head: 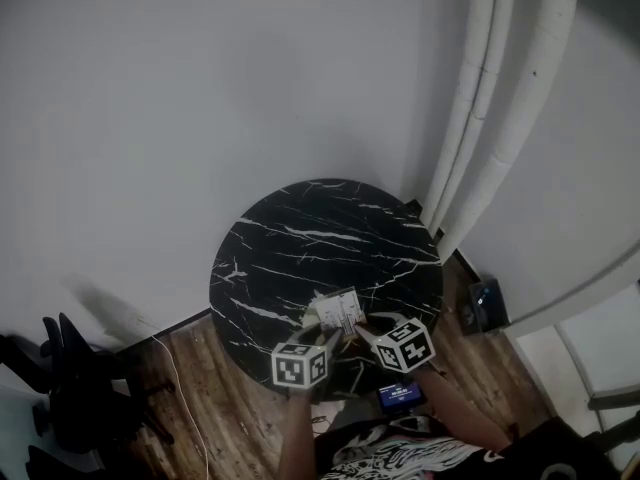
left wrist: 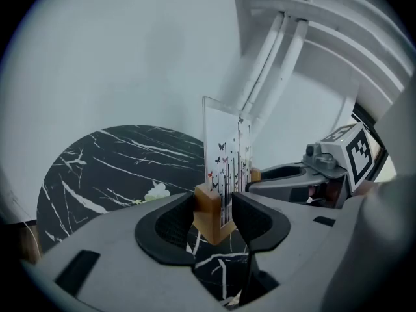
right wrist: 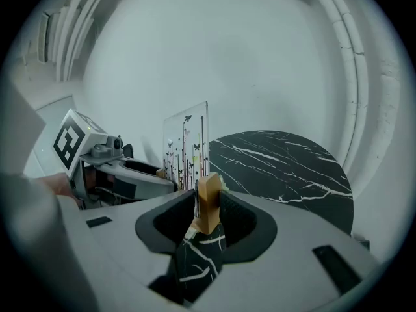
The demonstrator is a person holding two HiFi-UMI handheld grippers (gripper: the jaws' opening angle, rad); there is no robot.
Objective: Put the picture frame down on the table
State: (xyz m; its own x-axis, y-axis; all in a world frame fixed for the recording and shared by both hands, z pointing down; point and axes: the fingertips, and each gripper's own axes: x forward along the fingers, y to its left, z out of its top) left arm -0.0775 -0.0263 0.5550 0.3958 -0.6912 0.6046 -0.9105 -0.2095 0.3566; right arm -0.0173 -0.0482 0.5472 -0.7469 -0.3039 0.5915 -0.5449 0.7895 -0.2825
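Round black marble table (head: 300, 238) with white veining, close against a white wall (head: 200, 98). Wood-plank floor (head: 210, 388) around it. White pipes (head: 500, 98) run down the wall past the table's far right side. Black office chair (head: 70, 378) on the floor, lower left in the head view. Small dark box (head: 486, 303) on the floor just right of the table.

Picture frame (head: 337, 311): a clear upright panel printed with thin dark stems and small butterflies. It is seated in light wooden blocks, one at each lower corner. It stands upright over the near edge of the table, between the two claws. Cannot tell whether the blocks touch the marble.

Left claw (left wrist: 213, 208): both dark pads pressed on one wooden foot block (left wrist: 211, 216), clamped. The panel rises straight up from between the jaws. Veined marble shows under the block through the gap.

Right claw (right wrist: 207, 203): pads closed on the other wooden foot block (right wrist: 208, 200), clamped likewise. The panel stands just left of that block in the right gripper view.

Each claw shows in the other's view, alongside the frame. Both white marker cubes sit at the near table edge in the head view, with the person's forearms behind them.
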